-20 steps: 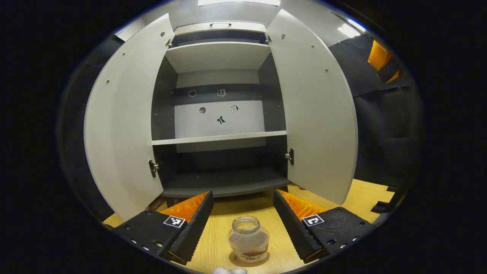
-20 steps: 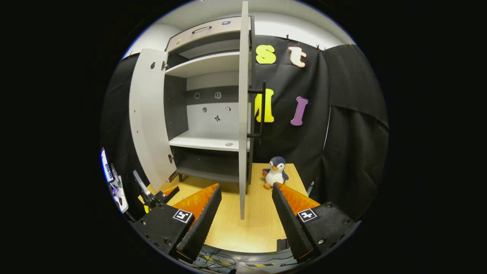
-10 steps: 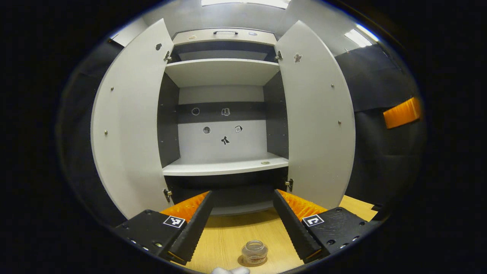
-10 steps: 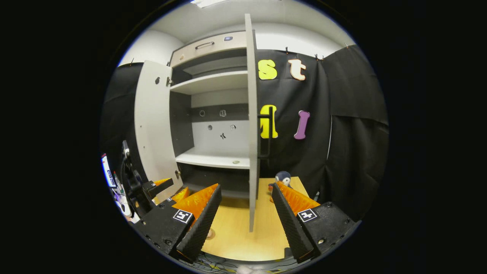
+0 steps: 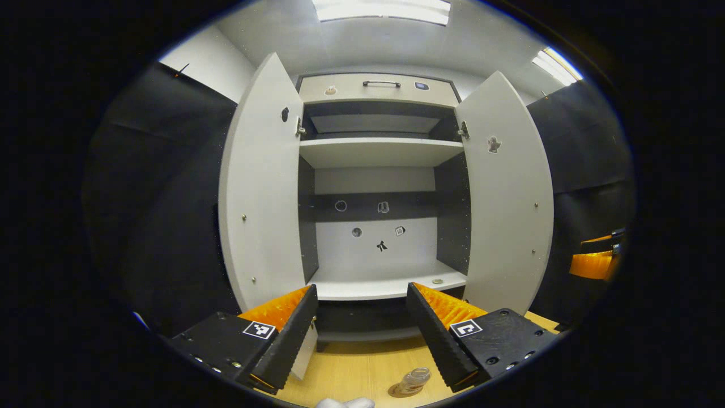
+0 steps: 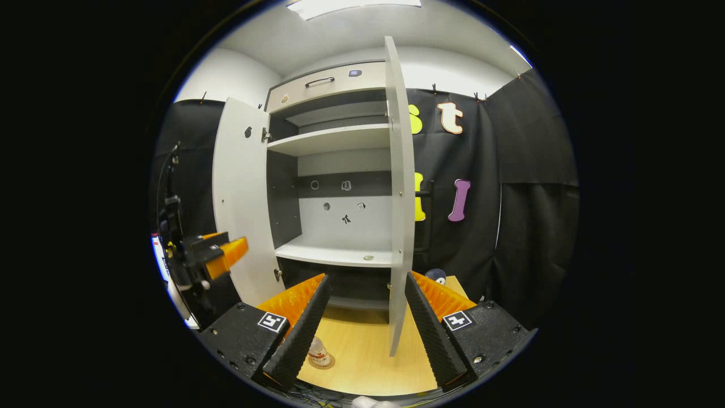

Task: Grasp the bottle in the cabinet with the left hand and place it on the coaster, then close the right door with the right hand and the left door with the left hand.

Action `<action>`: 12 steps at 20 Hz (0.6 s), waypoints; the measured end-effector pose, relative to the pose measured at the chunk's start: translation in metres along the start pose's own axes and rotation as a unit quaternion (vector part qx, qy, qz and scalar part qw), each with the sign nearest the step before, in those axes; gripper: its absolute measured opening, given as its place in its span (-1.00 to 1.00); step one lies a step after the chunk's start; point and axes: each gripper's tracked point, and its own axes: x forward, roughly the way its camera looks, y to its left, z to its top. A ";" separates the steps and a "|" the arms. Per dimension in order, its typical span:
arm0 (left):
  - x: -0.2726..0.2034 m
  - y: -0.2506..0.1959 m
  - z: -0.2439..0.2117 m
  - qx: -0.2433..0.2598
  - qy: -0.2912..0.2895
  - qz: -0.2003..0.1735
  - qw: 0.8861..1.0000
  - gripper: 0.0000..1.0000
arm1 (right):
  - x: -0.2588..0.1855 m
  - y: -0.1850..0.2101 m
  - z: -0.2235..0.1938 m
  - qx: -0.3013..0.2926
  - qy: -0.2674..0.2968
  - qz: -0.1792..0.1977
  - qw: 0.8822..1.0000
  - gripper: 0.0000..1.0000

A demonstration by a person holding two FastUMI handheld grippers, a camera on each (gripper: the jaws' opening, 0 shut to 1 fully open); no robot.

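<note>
Both cameras sit farther back and higher than a second ago: in the left gripper view the bottle (image 5: 414,381), large and central then, is now small at the lower edge, and more of the cabinet (image 5: 378,89) top shows. Left gripper (image 5: 361,334): fingers spread wide, nothing between them, with bare wooden bench (image 5: 357,371) in the gap. The bottle, a clear glass jar with no lid, stands on the round brown coaster (image 5: 399,391) on the bench, close to the inner edge of the right-hand finger and apart from both. Left door (image 5: 257,187) and right door (image 5: 512,198), flat pale-grey panels with curved-looking outlines, stand swung open to either side, leaving the dark interior and pale middle shelf (image 5: 385,288) open to view. A small round object (image 5: 437,281) lies on that shelf near its right end.

Right gripper (image 6: 362,328): fingers likewise spread and empty. In the right gripper view the right door (image 6: 399,215) is seen edge-on, its lower corner hanging above the bench (image 6: 368,362) between the two fingers and touching neither. The bottle (image 6: 318,352) on the coaster (image 6: 323,361) sits beside the left-hand finger. The left gripper (image 6: 224,255) appears at the left, in front of the left door (image 6: 243,198). A plush penguin (image 6: 436,276) peeks out behind the right-hand finger.
</note>
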 end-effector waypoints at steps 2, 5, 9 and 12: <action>-0.014 0.012 0.006 0.004 0.001 0.005 1.000 0.92 | -0.003 0.001 0.003 0.000 -0.008 -0.009 1.000 0.65; -0.039 0.031 0.007 0.011 0.003 0.018 1.000 0.92 | -0.009 0.000 0.006 0.008 -0.017 -0.024 1.000 0.65; -0.063 0.047 0.006 0.008 0.003 0.025 1.000 0.91 | -0.018 -0.004 0.008 0.011 -0.019 -0.040 0.999 0.65; -0.072 0.052 0.007 -0.001 0.005 0.029 1.000 0.91 | -0.022 -0.024 0.018 -0.007 -0.027 -0.065 0.998 0.65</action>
